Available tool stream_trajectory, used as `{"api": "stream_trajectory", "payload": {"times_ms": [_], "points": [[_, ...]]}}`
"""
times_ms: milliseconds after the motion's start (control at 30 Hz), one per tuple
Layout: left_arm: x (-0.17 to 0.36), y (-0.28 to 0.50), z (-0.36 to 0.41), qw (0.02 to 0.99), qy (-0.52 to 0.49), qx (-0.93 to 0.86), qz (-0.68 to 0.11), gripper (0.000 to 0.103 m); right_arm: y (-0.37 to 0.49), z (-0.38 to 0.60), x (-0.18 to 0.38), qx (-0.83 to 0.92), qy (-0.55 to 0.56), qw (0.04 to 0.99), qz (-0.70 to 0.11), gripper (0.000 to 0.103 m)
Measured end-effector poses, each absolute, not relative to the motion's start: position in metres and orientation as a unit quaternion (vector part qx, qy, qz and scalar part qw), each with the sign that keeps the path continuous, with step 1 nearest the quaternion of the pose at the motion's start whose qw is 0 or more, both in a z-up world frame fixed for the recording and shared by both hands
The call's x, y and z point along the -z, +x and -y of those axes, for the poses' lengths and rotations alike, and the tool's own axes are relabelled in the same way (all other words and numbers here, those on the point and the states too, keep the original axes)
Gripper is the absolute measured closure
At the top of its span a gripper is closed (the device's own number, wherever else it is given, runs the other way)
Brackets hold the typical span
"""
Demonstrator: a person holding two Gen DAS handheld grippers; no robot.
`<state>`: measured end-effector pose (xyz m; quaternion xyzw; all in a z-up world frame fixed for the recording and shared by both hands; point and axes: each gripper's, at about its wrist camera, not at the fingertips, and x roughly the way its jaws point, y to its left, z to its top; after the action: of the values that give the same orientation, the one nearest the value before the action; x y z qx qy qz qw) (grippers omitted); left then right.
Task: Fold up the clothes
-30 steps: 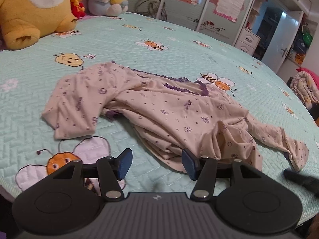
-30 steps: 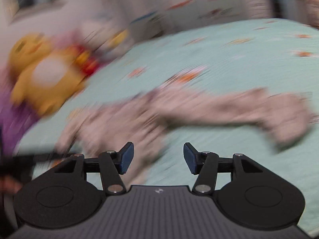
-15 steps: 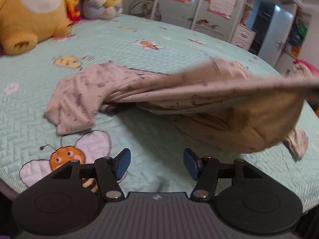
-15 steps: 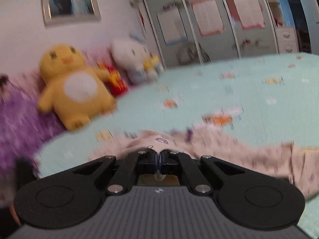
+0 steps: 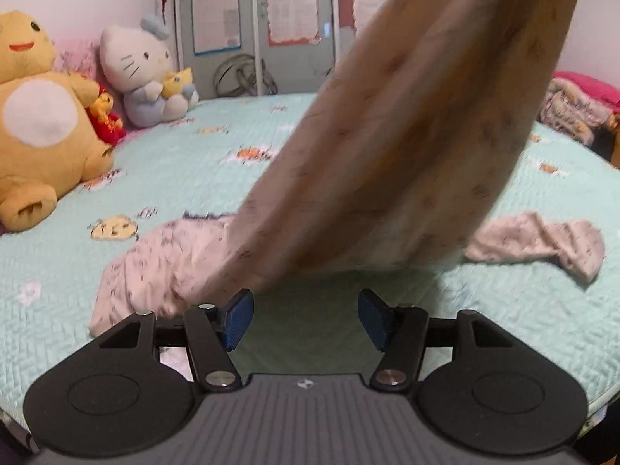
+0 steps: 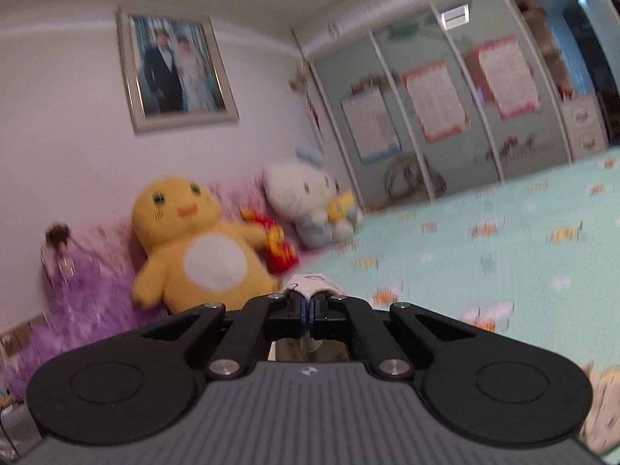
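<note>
Beige printed garment (image 5: 407, 147) stretched upward, blurred, right gripper (image 6: 309, 312) jaws pinching it, left gripper (image 5: 305, 319) jaws wide

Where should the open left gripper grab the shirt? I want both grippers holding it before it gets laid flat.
Probably the sleeve bunched on the bed, just ahead and left of the left gripper. Come in low along the quilt from the near edge. The right gripper already pinches the shirt and holds it high, so that sleeve is the nearest part lying flat.

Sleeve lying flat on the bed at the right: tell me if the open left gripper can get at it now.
Probably yes: the sleeve lies on bare bedspread, and the left gripper holds nothing; the raised garment hangs alongside.
</note>
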<state>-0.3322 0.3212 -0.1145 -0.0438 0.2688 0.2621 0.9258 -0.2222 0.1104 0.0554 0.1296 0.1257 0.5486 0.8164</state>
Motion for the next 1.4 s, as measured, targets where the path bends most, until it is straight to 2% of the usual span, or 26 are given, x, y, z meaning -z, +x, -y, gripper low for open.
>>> {"api": "stream_trajectory", "payload": {"times_ms": [200,367,567,633,733,800,867,933,1100,1167,1267,1400], "points": [[0.110,-0.336,-0.306,0.936,-0.040,-0.241,-0.255,0.036,-0.224,-0.066,-0.098,-0.547,0.158,0.819,-0.069,0.103],[0.119,-0.329,-0.287,0.937,-0.031,-0.217,-0.272,0.036,-0.213,-0.072,-0.087,-0.529,0.131,0.835,-0.075,0.103],[0.127,-0.330,-0.275,0.939,-0.047,-0.174,-0.292,0.036,-0.181,-0.104,-0.034,-0.480,0.081,0.860,-0.155,0.102],[0.130,-0.330,-0.271,0.941,-0.049,-0.160,-0.294,0.036,-0.166,-0.107,-0.013,-0.459,0.079,0.863,-0.198,0.098],[0.134,-0.329,-0.266,0.943,-0.051,-0.140,-0.298,0.036,-0.152,-0.106,0.021,-0.449,0.083,0.847,-0.272,0.097],[0.136,-0.330,-0.265,0.943,-0.054,-0.138,-0.299,0.036,-0.153,-0.101,0.042,-0.454,0.086,0.833,-0.303,0.092],[0.136,-0.331,-0.272,0.941,-0.062,-0.149,-0.296,0.036,-0.158,-0.090,0.056,-0.454,0.087,0.829,-0.315,0.075],[0.134,-0.332,-0.284,0.940,-0.076,-0.165,-0.290,0.036,-0.164,-0.078,0.067,-0.446,0.087,0.832,-0.318,0.063],[0.115,-0.349,-0.324,0.936,-0.095,-0.220,-0.256,0.035,-0.165,-0.048,0.055,-0.457,0.137,0.837,-0.268,0.042],[0.107,-0.354,-0.342,0.934,-0.091,-0.245,-0.245,0.033,-0.162,-0.035,0.048,-0.470,0.160,0.836,-0.234,0.026],[0.101,-0.357,-0.368,0.925,-0.075,-0.283,-0.244,0.033,-0.148,-0.045,0.048,-0.472,0.136,0.840,-0.231,0.025],[0.102,-0.363,-0.384,0.916,-0.113,-0.300,-0.243,0.033,-0.102,-0.089,0.072,-0.471,0.090,0.832,-0.279,0.025]]}}
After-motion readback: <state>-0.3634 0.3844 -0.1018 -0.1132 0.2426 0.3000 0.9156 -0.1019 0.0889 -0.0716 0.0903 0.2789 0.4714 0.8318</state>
